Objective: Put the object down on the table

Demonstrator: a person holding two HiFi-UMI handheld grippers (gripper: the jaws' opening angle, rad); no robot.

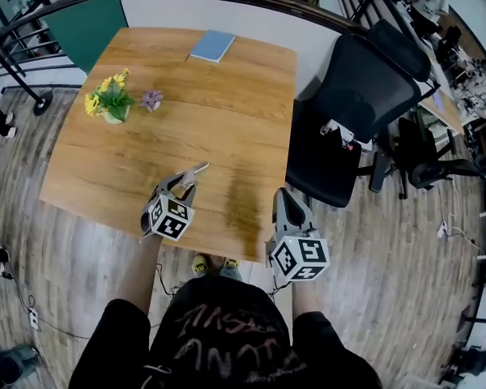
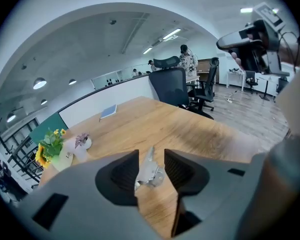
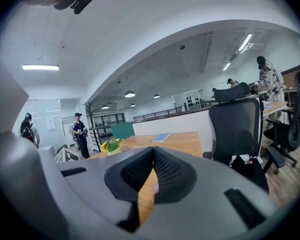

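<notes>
A small crumpled silvery object (image 2: 150, 171) sits between the jaws of my left gripper (image 2: 151, 160), which is shut on it. In the head view the left gripper (image 1: 186, 183) hangs over the front part of the wooden table (image 1: 227, 128), and the silvery object (image 1: 198, 169) sticks out past its tips. My right gripper (image 1: 287, 198) is at the table's front right corner, shut with nothing in it. In the right gripper view the right gripper (image 3: 153, 153) has its tips touching, pointing almost level across the table.
On the table stand a pot of yellow flowers (image 1: 108, 100), a small purple flower piece (image 1: 151, 100) and a blue book (image 1: 212, 45) at the far edge. A black office chair (image 1: 352, 112) is just right of the table. People stand far off (image 3: 79, 131).
</notes>
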